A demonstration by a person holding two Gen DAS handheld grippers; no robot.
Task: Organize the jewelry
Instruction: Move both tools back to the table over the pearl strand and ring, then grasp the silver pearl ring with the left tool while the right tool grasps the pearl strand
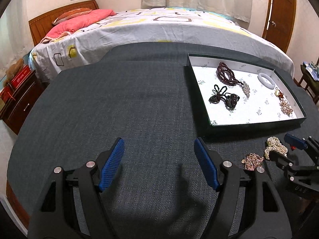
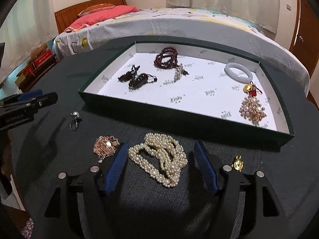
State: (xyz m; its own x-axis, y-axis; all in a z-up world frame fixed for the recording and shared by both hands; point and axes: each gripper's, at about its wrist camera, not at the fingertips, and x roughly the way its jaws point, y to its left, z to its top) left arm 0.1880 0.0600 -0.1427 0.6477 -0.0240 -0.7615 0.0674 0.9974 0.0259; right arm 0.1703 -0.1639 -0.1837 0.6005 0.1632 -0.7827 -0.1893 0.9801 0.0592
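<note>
Setting: a table (image 2: pixel 59 179) covered in dark grey cloth stood beside a bed (image 2: pixel 179 25); a shallow green tray (image 2: pixel 179 111) with a white printed lining lay on it.

Tray contents: a dark red bead strand (image 2: pixel 166 58), a black knotted cord ornament (image 2: pixel 135 78), a pale jade bangle (image 2: pixel 238 72), a gold charm on red cord (image 2: pixel 251 89) and a rose-gold pearl brooch (image 2: pixel 253 109) lay well apart on the lining.

Loose pieces: a heaped pearl necklace (image 2: pixel 161 157), a second rose-gold brooch (image 2: pixel 105 145), a silver ring with a pearl (image 2: pixel 75 119) and a small gold charm (image 2: pixel 237 164) lay on the cloth in front of the tray.

Right gripper (image 2: pixel 161 163): released, its blue pads flanking the pearl necklace on either side without pressing it; whether the left pad grazed the second brooch could not be told.

Left gripper (image 1: pixel 159 163): released and empty, over bare cloth to the left of the tray.

Stage, as judged: about half the pieces sorted; the pearl necklace appeared to be next.

Risk, partial grasp: the necklace lay in several loose loops, so closing pads might catch only some strands and let the rest trail or snag on the tray wall.

Risk, neighbour disturbed: the second brooch lay just beside the left pad and could be pinched or dragged along.

Risk, crowding: dropped carelessly, the strand might land on the brooch already in the tray.
</note>
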